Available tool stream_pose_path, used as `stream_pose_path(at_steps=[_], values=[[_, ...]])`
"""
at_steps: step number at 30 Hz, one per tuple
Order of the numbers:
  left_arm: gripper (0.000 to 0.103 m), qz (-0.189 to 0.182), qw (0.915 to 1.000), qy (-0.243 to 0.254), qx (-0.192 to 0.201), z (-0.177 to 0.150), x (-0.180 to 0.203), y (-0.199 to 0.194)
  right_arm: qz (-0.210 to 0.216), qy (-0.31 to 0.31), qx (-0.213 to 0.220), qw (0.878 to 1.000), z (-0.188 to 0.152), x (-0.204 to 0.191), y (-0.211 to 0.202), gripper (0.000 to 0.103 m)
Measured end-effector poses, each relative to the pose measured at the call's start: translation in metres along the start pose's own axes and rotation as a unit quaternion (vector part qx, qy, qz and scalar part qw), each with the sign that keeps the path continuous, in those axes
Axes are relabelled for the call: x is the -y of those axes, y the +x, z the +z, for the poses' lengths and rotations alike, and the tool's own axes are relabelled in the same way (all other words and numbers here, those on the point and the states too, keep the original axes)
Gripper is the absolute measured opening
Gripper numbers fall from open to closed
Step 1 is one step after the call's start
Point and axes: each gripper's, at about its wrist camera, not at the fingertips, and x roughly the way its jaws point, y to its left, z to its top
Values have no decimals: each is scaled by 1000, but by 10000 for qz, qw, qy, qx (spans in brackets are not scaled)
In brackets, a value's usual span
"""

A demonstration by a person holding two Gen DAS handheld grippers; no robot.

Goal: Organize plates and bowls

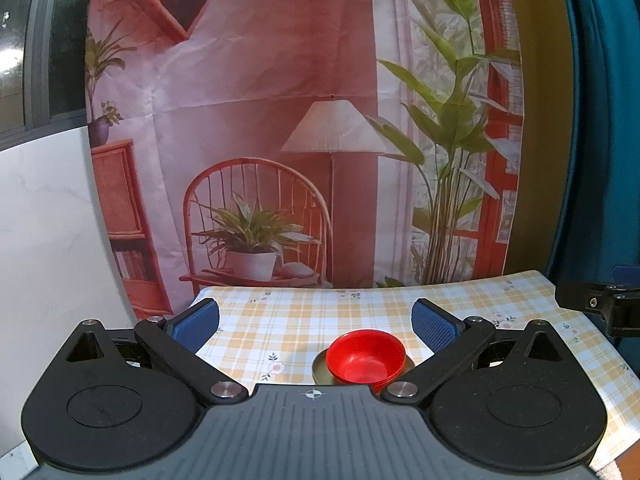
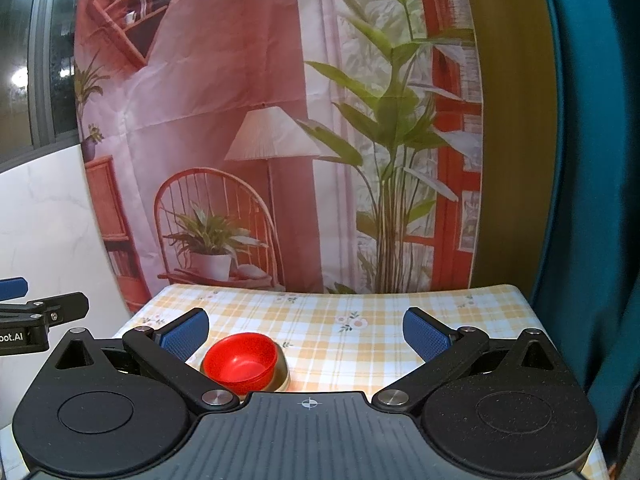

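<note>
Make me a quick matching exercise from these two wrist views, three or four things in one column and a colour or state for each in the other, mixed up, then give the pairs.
Column one:
1. bowl
2. plate
3. left claw
4. tablecloth

Column two:
A. yellow check with small flowers
B. red, sitting on the plate
C. open, holding nothing
D. dull olive, under the bowl

Pairs: 1-B, 2-D, 3-C, 4-A

Checked tablecloth [image 1: 360,312], printed backdrop [image 1: 280,120] behind
</note>
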Motion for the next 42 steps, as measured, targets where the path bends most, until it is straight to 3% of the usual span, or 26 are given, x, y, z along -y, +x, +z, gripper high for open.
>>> stream_pose_path(at_steps=[42], values=[[103, 86, 9999, -46, 54, 3, -2, -3, -7, -51, 32, 10000, 5, -4, 2, 103]])
